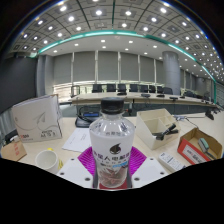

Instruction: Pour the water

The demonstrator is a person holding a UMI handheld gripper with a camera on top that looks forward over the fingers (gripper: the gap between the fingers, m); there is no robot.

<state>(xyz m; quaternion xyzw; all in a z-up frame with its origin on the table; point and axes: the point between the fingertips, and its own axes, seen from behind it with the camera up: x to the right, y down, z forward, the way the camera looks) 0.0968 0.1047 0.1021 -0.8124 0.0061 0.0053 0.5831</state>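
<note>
Standing between the fingers of the gripper [111, 160] is a bottle [111, 146]; the pink pads [88, 160] press it from both sides above the table [70, 170].

One water bottle [111, 143], two open cardboard boxes [158, 124]

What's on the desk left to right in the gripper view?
Cup → bottle, gripped in the tongs → open white box → red-and-white carton.
</note>
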